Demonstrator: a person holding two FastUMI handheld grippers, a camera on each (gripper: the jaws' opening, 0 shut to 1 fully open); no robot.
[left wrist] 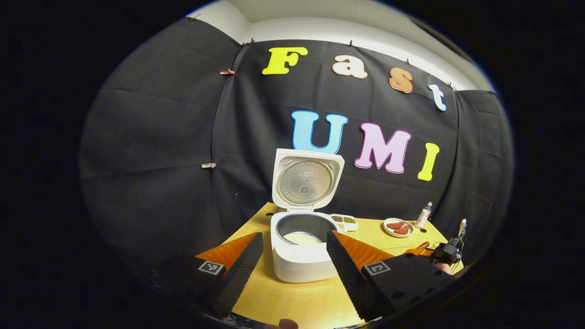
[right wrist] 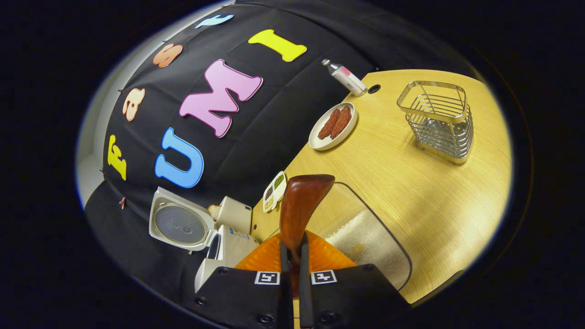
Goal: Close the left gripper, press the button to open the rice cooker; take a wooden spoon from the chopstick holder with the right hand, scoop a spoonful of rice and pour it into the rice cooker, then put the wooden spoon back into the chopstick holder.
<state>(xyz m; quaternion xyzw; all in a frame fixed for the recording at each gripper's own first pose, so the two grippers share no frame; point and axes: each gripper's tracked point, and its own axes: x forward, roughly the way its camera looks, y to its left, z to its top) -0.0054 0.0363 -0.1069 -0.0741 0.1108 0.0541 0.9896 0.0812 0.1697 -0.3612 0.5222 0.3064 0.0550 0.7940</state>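
Note:
The white rice cooker (left wrist: 301, 260) stands open, its lid (left wrist: 307, 180) upright and white rice in the pot (left wrist: 301, 237). My left gripper (left wrist: 295, 269) hangs open just in front of it, one finger to each side of the cooker's front. My right gripper (right wrist: 292, 249) is shut on the handle of the brown wooden spoon (right wrist: 304, 196). The spoon's bowl points forward over a clear container of rice (right wrist: 370, 237). This view is rolled, with the cooker (right wrist: 224, 249) at lower left. The wire chopstick holder (right wrist: 436, 121) stands empty, far across the table.
A plate of sausages (right wrist: 332, 125), a small bottle (right wrist: 345, 77) and a divided dish of beans (right wrist: 274, 192) sit along the back of the yellow table (right wrist: 411, 183). The other gripper with a hand (left wrist: 445, 251) shows at the table's right.

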